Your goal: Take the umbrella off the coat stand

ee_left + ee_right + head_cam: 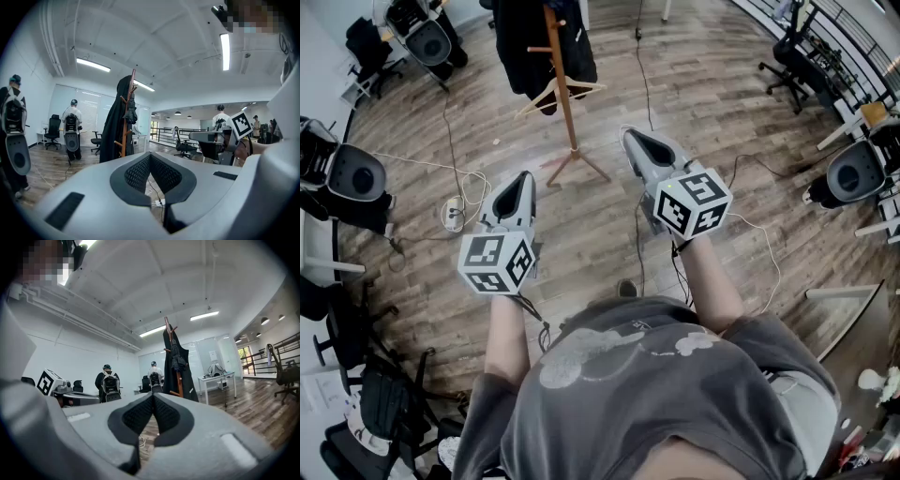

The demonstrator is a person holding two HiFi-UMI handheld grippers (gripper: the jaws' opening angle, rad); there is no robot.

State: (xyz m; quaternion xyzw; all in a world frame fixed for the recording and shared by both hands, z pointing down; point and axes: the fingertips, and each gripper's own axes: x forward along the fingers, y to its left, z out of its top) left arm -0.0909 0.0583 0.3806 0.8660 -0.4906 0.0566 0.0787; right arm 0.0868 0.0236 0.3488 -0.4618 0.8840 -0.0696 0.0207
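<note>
A wooden coat stand (565, 89) rises from the plank floor ahead of me, with a black coat (536, 42) draped on it. In the right gripper view a dark folded umbrella (177, 358) hangs against the stand's pole (178, 380), in front of the coat. It also shows in the left gripper view as the umbrella (131, 110) beside the coat (115, 129). My left gripper (523, 178) (150, 155) is shut and empty. My right gripper (630, 136) (153, 396) is shut and empty too. Both point at the stand from some way off.
Cables and a power strip (453, 214) lie on the floor left of the stand's feet (577, 167). Office chairs (792, 66) and round black machines (356, 178) stand around the edges. People (107, 383) stand at the far wall. A white desk (216, 378) is to the right of the stand.
</note>
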